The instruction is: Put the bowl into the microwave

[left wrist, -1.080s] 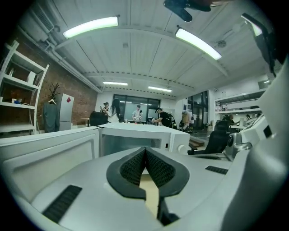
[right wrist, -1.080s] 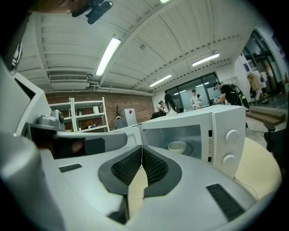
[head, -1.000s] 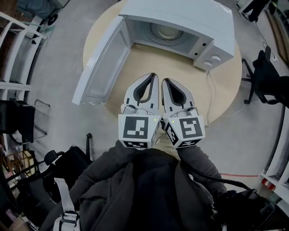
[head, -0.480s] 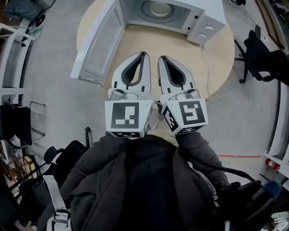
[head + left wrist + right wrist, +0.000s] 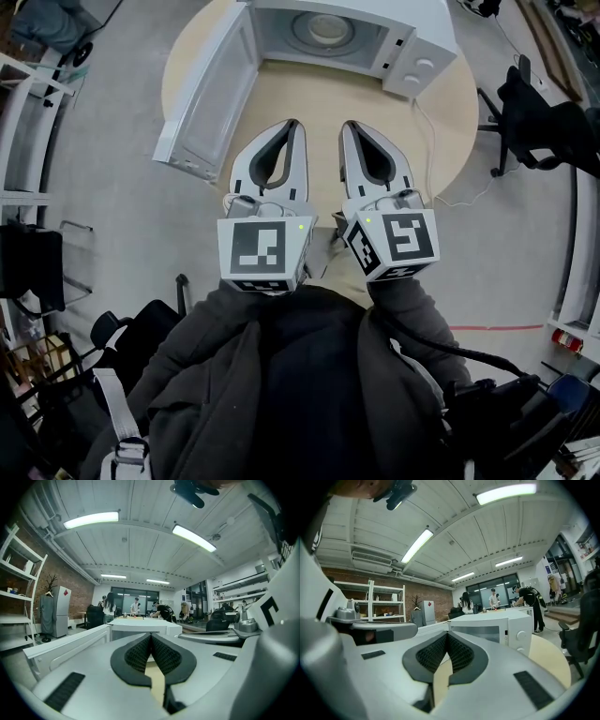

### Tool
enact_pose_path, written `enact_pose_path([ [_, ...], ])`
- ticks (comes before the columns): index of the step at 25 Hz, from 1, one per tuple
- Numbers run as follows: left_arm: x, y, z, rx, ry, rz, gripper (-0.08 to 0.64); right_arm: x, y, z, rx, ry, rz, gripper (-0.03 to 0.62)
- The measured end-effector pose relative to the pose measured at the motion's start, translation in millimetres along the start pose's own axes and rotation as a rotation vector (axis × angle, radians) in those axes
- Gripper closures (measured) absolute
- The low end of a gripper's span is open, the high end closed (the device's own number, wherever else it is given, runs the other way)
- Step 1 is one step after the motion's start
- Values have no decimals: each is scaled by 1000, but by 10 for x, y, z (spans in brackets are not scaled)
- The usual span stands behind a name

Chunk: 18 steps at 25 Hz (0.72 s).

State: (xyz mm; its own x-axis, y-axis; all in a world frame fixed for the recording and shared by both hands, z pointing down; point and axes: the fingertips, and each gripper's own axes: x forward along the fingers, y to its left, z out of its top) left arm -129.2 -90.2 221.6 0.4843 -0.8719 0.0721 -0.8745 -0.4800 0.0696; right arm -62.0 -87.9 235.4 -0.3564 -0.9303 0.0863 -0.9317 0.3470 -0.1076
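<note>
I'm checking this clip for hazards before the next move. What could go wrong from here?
The microwave door stands wide open and reaches past the table's edge. The left gripper, shut and empty, might knock it if it swings left. The power cord trails over the table beside the right gripper, also shut and empty, and might snag on it.

Round table (image 5: 314,98), black chair (image 5: 548,122)
</note>
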Motion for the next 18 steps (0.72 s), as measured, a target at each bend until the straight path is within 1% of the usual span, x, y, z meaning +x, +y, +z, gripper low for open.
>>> enact_pose_path([
  [5, -38, 7, -14, 24, 3, -12, 551, -25, 72, 27, -8, -5, 7, 586],
  [8, -49, 47, 25, 15, 0, 5, 551, -27, 81, 37, -6, -9, 4, 586],
  [12, -58, 29, 22, 10, -3, -2, 551, -43, 86, 49, -9, -11, 2, 586],
  [18, -56, 85, 62, -6, -5, 17, 551, -33, 108, 88, -18, -15, 14, 586],
])
